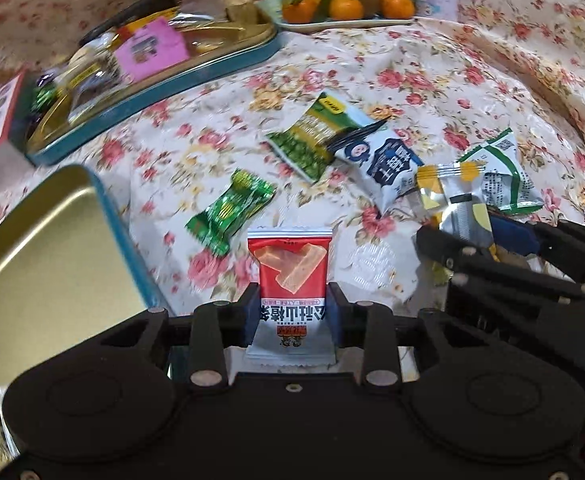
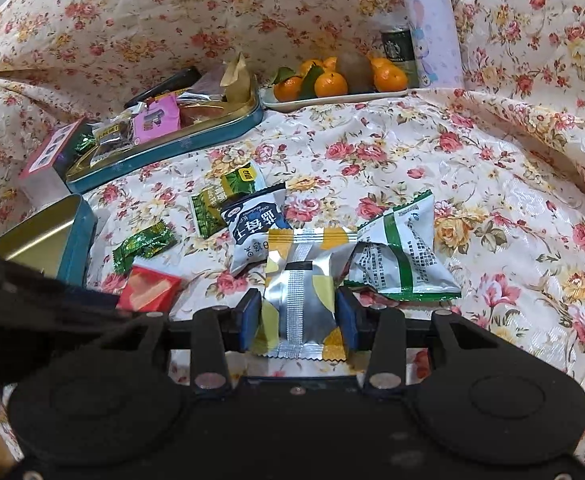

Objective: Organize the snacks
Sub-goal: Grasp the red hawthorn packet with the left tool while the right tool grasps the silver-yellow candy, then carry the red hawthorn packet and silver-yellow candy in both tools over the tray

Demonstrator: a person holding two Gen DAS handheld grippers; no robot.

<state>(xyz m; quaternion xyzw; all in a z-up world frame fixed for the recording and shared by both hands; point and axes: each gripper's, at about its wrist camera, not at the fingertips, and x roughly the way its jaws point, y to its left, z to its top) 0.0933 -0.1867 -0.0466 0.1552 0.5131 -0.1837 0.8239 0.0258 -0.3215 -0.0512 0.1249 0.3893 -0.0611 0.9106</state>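
My left gripper (image 1: pixel 292 312) is shut on a red snack packet (image 1: pixel 292 276), also seen in the right wrist view (image 2: pixel 150 290). My right gripper (image 2: pixel 299 316) is shut on a silver and yellow packet (image 2: pixel 302 284), which shows in the left wrist view (image 1: pixel 458 210). Loose on the floral cloth lie a green candy (image 1: pixel 228 210), a green pea packet (image 1: pixel 312 136), a dark blue and white packet (image 1: pixel 384 164) and a white and green packet (image 2: pixel 400 256). A teal tin tray (image 1: pixel 164 92) at the back left holds several snacks.
An empty gold-lined teal tin (image 1: pixel 52 248) stands at the near left. A plate of tangerines (image 2: pixel 332 80), a dark can (image 2: pixel 396 48) and a lilac bottle (image 2: pixel 432 28) stand at the back. A small red-topped box (image 2: pixel 48 164) sits left of the tray.
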